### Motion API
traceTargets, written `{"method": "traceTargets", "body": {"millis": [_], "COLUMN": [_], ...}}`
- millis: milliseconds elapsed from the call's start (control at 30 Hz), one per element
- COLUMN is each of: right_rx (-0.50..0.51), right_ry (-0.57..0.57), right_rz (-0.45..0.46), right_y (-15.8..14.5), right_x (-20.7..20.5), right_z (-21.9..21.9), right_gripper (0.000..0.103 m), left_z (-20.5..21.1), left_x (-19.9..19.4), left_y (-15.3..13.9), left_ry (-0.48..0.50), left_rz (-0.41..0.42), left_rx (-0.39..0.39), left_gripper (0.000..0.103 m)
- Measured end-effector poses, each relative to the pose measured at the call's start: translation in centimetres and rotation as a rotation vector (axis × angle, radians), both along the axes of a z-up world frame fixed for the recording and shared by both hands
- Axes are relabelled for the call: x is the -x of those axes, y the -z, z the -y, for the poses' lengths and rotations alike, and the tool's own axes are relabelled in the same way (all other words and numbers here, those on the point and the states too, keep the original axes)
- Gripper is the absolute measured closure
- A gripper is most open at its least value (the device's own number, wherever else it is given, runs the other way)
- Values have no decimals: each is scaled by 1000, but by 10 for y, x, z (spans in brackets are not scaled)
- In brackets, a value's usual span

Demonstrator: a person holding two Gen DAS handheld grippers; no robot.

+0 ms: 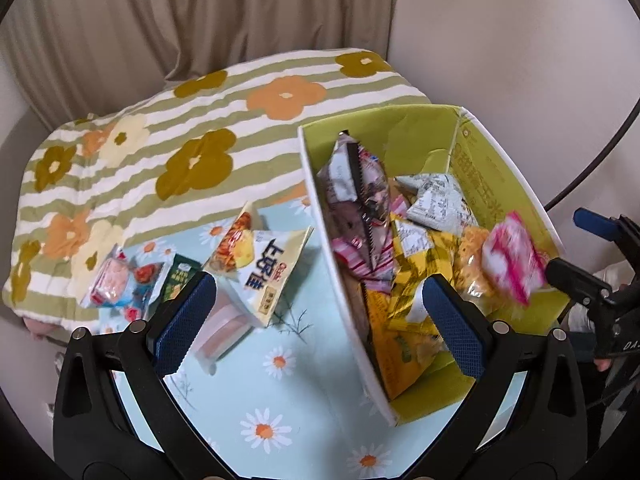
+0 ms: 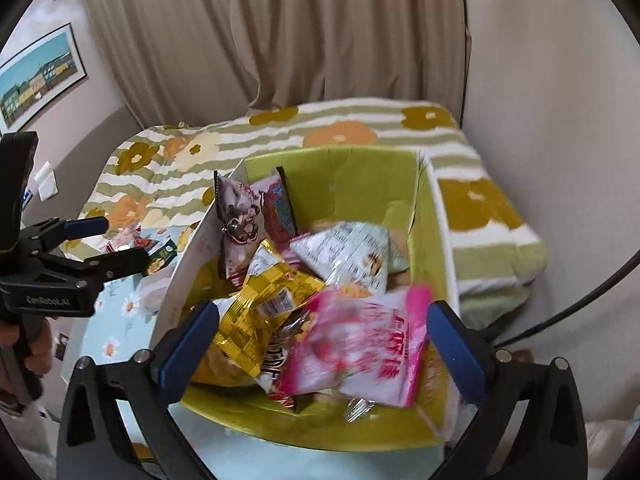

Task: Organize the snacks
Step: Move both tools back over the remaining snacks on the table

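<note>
A green cardboard box (image 1: 400,128) (image 2: 360,168) holds several snack bags. A pink snack bag (image 2: 360,348) (image 1: 512,260) is blurred, lying at the near right of the box pile; I cannot tell if it rests or falls. My right gripper (image 2: 324,344) is open above the box, the pink bag between its fingers without touching them; it also shows at the right in the left wrist view (image 1: 576,244). My left gripper (image 1: 316,320) is open and empty over the box's left wall. A white-yellow chip bag (image 1: 264,268), a pink-blue packet (image 1: 124,280) and a green packet (image 1: 180,280) lie on the daisy cloth left of the box.
A daisy-print blue cloth (image 1: 272,400) covers the table. A green-striped flowered quilt (image 1: 180,120) lies behind it, with beige curtains (image 2: 280,40) and a wall beyond. A clear pink-white packet (image 1: 224,332) lies by my left finger. My left gripper shows at left in the right wrist view (image 2: 116,244).
</note>
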State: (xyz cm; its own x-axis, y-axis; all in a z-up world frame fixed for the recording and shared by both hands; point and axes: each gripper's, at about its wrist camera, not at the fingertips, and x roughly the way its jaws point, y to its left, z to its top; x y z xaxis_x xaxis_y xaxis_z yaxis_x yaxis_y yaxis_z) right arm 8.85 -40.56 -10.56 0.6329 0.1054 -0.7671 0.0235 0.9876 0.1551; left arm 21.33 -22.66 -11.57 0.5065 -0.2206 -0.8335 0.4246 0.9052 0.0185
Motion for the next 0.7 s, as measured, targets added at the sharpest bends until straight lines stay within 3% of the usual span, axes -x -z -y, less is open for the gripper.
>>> {"method": "traceTargets", "body": {"millis": [200, 367, 700], "right_rx": [-7, -40, -11], "right_ry": [-14, -62, -197], "right_rz": [-45, 28, 132], "right_y": [-8, -27, -53], "right_x": [12, 20, 9], "right_z": [-6, -18, -75], "right_gripper": [0, 0, 0], "left_z": [-20, -53, -144], "left_x": [20, 39, 61], "left_y": [-4, -15, -31], "left_ry": [-31, -106, -315], "left_rz": [15, 44, 91], "left_rx": [11, 26, 11], "left_gripper": [0, 0, 0]}}
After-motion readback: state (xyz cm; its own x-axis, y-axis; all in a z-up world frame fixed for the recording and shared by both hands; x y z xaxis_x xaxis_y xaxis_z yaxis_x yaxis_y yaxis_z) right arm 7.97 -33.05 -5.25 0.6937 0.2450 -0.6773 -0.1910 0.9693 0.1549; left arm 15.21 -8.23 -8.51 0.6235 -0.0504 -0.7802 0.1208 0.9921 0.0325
